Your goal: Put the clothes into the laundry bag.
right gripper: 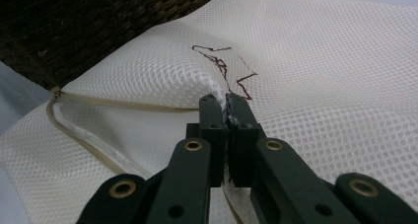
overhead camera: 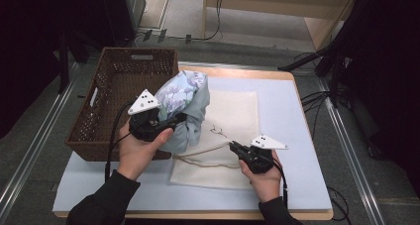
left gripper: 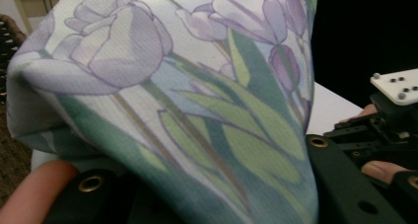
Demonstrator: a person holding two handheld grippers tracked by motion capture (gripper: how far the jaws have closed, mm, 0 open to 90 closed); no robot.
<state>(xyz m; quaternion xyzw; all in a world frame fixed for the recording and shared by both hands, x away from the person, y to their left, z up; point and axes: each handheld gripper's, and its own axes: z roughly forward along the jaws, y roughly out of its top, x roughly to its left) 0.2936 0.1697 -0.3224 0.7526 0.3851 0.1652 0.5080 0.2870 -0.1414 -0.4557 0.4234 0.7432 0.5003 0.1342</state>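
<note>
Bagging step, by the look of it: the left gripper [overhead camera: 171, 122] clamps the floral cloth [overhead camera: 183, 93], the right gripper [right gripper: 226, 103] pinches the mesh bag [overhead camera: 237, 111] closed-fingered — next, spread the bag's mouth near the basket [overhead camera: 114, 86].

Mesh bag [right gripper: 315, 86]: white open-weave cloth; basket [overhead camera: 119, 86] brown wicker (rough); floral cloth [left gripper: 197, 110] matt.

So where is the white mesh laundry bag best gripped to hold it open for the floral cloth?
Probably at the top layer of the mesh laundry bag beside its beige zipper, approached from the person's side. The right gripper is pinching the layer there, tenting it off the lower layer. The left gripper holds the floral cloth bundle.
</note>
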